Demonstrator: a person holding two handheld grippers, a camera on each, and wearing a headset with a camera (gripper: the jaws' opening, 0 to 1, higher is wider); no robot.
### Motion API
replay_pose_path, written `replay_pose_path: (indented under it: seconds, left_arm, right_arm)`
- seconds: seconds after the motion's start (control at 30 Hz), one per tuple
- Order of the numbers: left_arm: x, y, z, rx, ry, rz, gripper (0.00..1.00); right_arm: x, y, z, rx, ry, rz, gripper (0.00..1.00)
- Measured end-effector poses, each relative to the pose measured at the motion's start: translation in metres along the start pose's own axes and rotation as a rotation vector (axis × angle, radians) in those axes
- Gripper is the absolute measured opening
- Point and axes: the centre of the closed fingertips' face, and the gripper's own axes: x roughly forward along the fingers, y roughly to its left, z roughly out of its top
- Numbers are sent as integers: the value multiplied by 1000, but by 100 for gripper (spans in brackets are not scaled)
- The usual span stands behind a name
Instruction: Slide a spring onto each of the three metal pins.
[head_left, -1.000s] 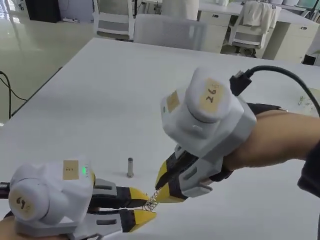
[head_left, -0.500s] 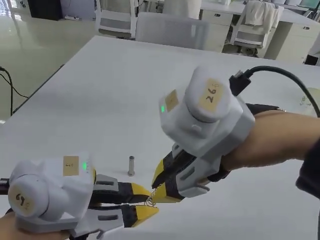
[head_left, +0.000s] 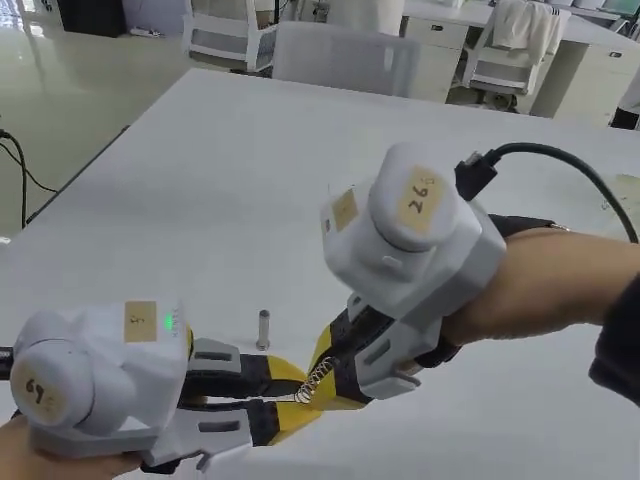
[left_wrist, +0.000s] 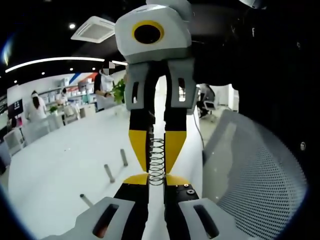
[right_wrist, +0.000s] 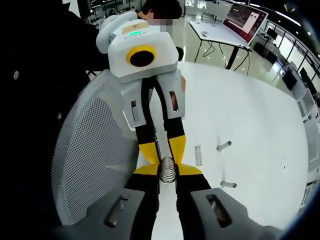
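**Head view:** Two pairs of tongs meet tip to tip low over the white surface (head_left: 250, 180). The left tongs (head_left: 293, 397) reach in level from the near left. The right tongs (head_left: 332, 375) angle down and leftward from a bent wrist (head_left: 540, 285). A spring (head_left: 316, 378) bridges their yellow tips, which cover both of its ends. The right tongs' bulky body hides most of its jaws, and the left hand is cut off at the bottom edge. One upright pin (head_left: 264, 328) stands just beyond the tips.

**Left gripper view:** The left tongs are closed on the spring's near end, and the facing right tongs are clamped along its far part. Three pins (left_wrist: 108, 173) stand in a row on the surface to the left, apart from the spring.

**Right gripper view:** The spring shows end-on, pinched between the right tongs, with its length hidden behind its own coil. A second spring (right_wrist: 198, 155) lies on the surface beyond, near two pins.
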Motion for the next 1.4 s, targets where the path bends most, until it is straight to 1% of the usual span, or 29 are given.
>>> replay_pose_path:
  seconds: [0.13, 0.2, 0.27, 0.37, 0.6, 0.77, 0.9, 1.0, 1.1, 1.2, 1.33, 1.4]
  left_arm:
    - [1, 0, -1, -3, 2, 1, 3]
    - [1, 1, -3, -14, 6, 2, 4]
    - [0, 2, -5, -19, 12, 8, 8]
    - [-1, 3, -6, -36, 12, 14, 12]
    - [-8, 14, -11, -83, 8, 59, 26]
    - [-17, 24, -17, -123, 11, 106, 37]
    - [-25, 31, -24, -148, 16, 152, 50]
    - [-33, 39, -27, -180, 6, 199, 59]
    - [-39, 45, -29, -197, -7, 240, 69]
    - [-46, 49, -32, -212, -10, 269, 72]
    - [-51, 51, -36, -222, -9, 293, 73]
    - [-54, 52, -37, -229, -10, 303, 74]
  right_arm:
    - [1, 0, 0, -2, 2, 2, 9]
    - [2, -1, 1, -1, -1, -1, 9]
    - [1, -2, 1, 0, -1, -3, 9]
    - [0, -6, 0, 4, 1, -11, 9]
    - [-4, -14, -10, 22, 16, -27, 9]
    - [-5, -19, -19, 33, 33, -41, 9]
    - [-8, -22, -23, 43, 37, -46, 9]
    - [-9, -25, -27, 52, 43, -52, 9]
    - [-11, -27, -30, 58, 48, -56, 9]
    - [-13, -30, -34, 67, 52, -58, 9]
    - [-15, -35, -40, 78, 64, -61, 9]
    - [-17, -40, -44, 84, 73, -68, 9]
